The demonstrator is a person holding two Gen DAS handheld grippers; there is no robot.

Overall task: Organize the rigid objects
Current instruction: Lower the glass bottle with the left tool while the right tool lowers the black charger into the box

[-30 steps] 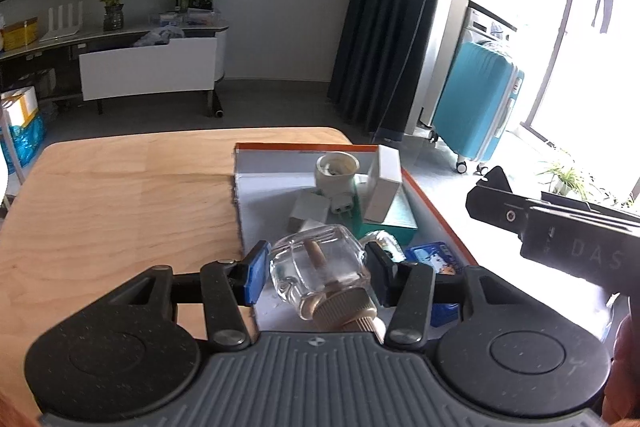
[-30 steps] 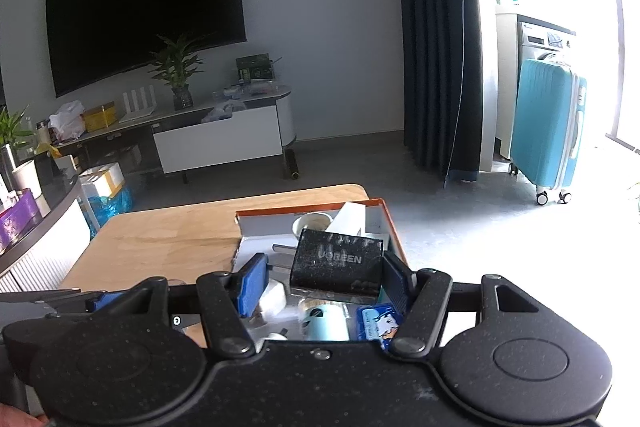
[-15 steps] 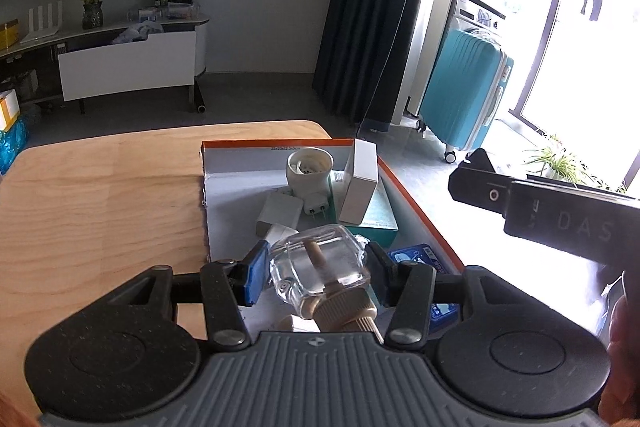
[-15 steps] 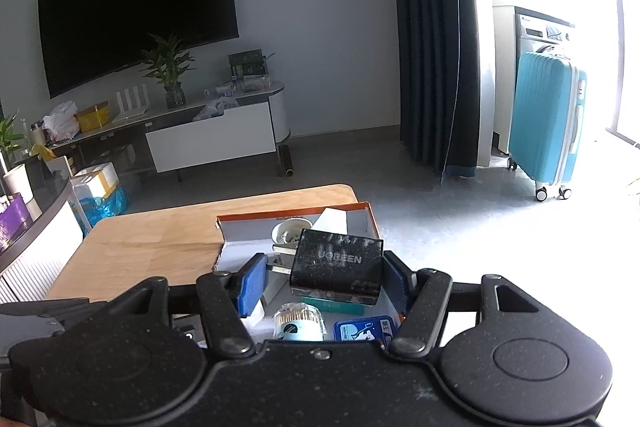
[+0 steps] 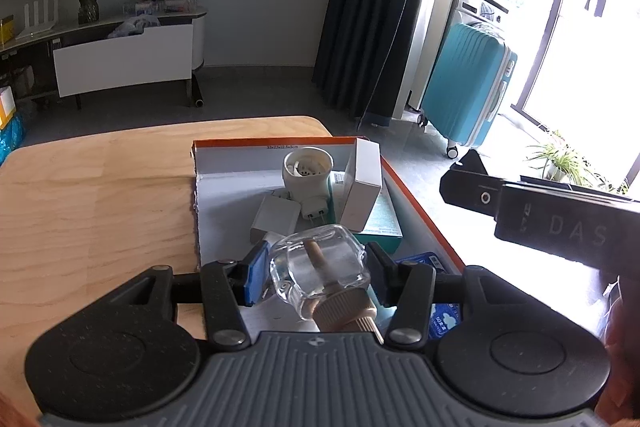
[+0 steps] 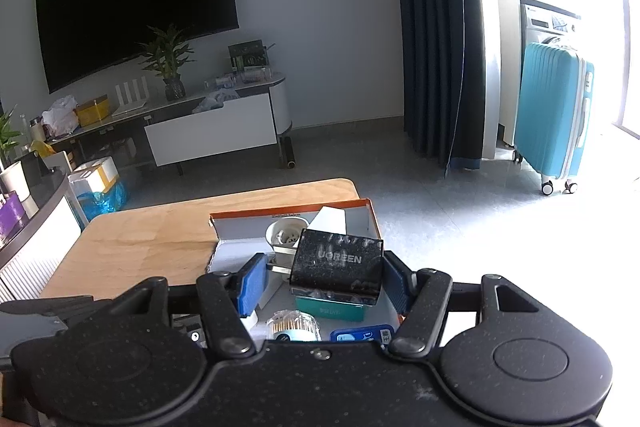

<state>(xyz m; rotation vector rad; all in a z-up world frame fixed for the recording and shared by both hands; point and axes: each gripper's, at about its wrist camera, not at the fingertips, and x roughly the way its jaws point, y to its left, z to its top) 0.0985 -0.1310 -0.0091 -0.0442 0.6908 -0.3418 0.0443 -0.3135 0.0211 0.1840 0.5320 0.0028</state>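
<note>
- Left wrist view: Against the frames of a second ago, we see the orange-rimmed box sitting slightly nearer and more central; the grip itself is unchanged. We judge this as a carry toward the box, with placement not yet done.
- Left wrist view: The left gripper points forward and downward over the box's near end. Its jaws stand at a narrow setting, pressed on both sides of a clear glass bottle, ribbed cap toward the camera.
- Left wrist view: The white socket adapter and white carton lie at 12 o'clock from the bottle, inside the box. The right gripper body shows at 3 o'clock.
- Right wrist view: The box on the worktop has drawn closer over the same second; the held item has not shifted between the pads.
- Right wrist view: The right gripper tilts forward and down above the box. Its jaws stand moderately wide, clamped on a black UGREEN charger, held level, prongs toward 9 o'clock.
- Right wrist view: A cotton swab tub lies at 6 o'clock beneath the charger.
</note>
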